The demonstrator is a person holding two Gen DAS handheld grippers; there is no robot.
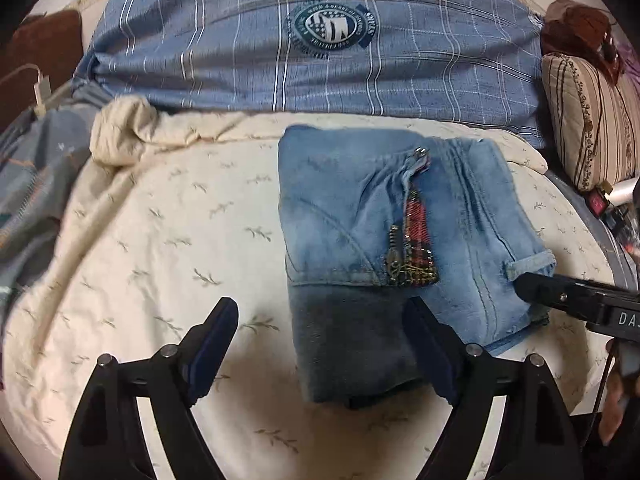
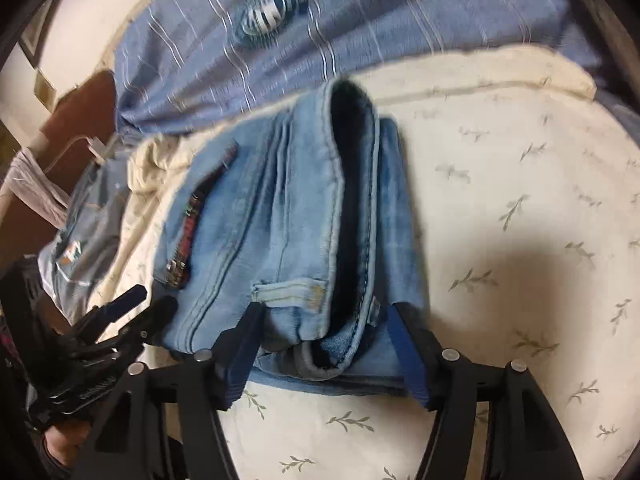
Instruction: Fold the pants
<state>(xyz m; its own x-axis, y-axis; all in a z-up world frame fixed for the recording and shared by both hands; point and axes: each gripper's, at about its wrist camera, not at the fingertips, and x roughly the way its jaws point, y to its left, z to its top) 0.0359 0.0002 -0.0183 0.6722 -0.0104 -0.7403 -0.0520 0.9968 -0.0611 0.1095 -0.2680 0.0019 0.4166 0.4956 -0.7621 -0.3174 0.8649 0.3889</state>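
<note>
- Your pants (image 1: 384, 240) lie as a compact folded bundle on the cream bedsheet (image 1: 160, 248), in front of the blue checked quilt (image 1: 320, 52), with the striped cushion (image 1: 592, 120) off to the right.
- Your left claw (image 1: 320, 344) is spread wide and holds nothing; its right finger lies over the near edge of the bundle, its left finger over bare sheet.
- Your right claw (image 2: 324, 344) is also spread wide, straddling the waistband end (image 2: 352, 208), where the belt loop (image 2: 288, 290) sits just ahead of its left finger. It looks unclamped.
- The bundle's long axis runs straight away from the right claw, so that claw is the nearer one and is lined up end-on.
- The fold looks nearly complete; any last tidy-up probably starts at that waistband end.
</note>
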